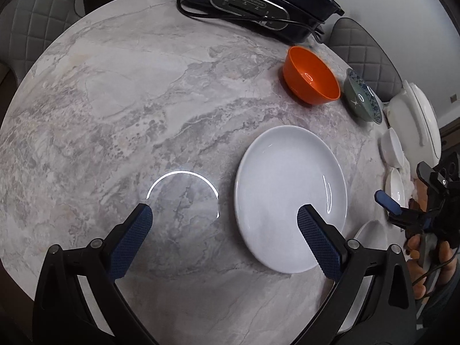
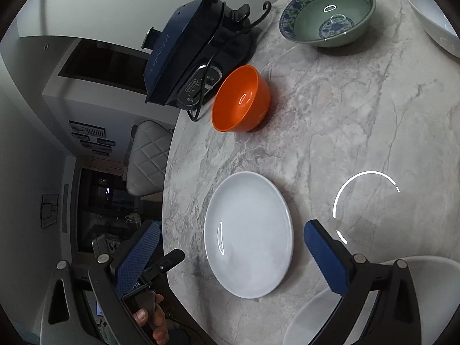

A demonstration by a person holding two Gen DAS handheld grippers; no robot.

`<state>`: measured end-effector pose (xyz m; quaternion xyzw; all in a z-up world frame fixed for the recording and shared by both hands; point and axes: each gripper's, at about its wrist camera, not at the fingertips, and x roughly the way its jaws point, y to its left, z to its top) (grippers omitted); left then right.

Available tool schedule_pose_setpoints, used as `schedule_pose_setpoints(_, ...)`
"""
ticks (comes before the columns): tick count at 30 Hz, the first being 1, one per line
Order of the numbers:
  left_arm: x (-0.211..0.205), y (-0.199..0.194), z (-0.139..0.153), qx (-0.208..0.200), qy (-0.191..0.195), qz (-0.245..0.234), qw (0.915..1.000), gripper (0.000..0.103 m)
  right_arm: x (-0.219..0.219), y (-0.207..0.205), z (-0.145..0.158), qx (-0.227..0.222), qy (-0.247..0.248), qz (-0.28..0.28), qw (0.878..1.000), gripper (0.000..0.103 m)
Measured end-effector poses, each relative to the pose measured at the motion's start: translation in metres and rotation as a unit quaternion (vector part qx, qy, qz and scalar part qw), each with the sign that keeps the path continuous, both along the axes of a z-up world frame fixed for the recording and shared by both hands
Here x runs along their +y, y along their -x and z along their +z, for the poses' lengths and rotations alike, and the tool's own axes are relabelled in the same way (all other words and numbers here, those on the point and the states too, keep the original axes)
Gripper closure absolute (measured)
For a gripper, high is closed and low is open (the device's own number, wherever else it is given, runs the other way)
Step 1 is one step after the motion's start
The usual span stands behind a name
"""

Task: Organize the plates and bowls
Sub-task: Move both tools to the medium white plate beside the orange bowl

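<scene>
1 white plate (image 1: 290,198), 1 orange bowl (image 1: 312,76), 1 patterned bowl (image 2: 327,14).

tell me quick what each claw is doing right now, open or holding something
Left claw: open, holding nothing, above the round white ceramic plate.
Right claw: open, holding nothing, above the same plate.

Brand lettering on dark appliance (image 1: 253,0) control panel, too small and blurred to read; no other text.
</scene>
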<state>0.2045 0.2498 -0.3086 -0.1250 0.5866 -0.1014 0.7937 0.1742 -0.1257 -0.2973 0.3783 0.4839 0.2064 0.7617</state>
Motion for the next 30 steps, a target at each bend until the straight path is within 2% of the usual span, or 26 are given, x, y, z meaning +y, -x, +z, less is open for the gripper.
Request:
schedule_pose_setpoints(5, -0.012, -0.010, 0.002, 0.001, -0.015, -0.022, 0.9996, 0.002, -0.001, 0.001, 0.006, 0.012, 0.016, -0.032, 0.999, 0.000)
schedule_pose_setpoints(12, -0.015, -0.023, -0.001, -0.009, -0.027, -0.016, 0.9995, 0.002, 0.000, -0.006, 0.019, 0.006, 0.048, -0.056, 0.997, 0.000)
schedule_pose_setpoints(18, -0.014, -0.023, -0.005, -0.012, -0.036, -0.008, 0.9993, 0.002, 0.003, -0.016, 0.004, 0.021, 0.083, -0.022, 0.996, 0.000)
schedule_pose_setpoints(24, -0.009, -0.023, -0.012, -0.015, -0.049, -0.015, 0.9986, 0.002, 0.001, -0.033, -0.030, 0.096, 0.065, 0.034, 0.993, 0.000)
schedule_pose_setpoints(30, -0.017, -0.027, -0.013, -0.015, -0.027, -0.040, 0.9987, 0.002, 0.002, -0.049, -0.044, 0.112, 0.060, 0.081, 0.989, 0.000)
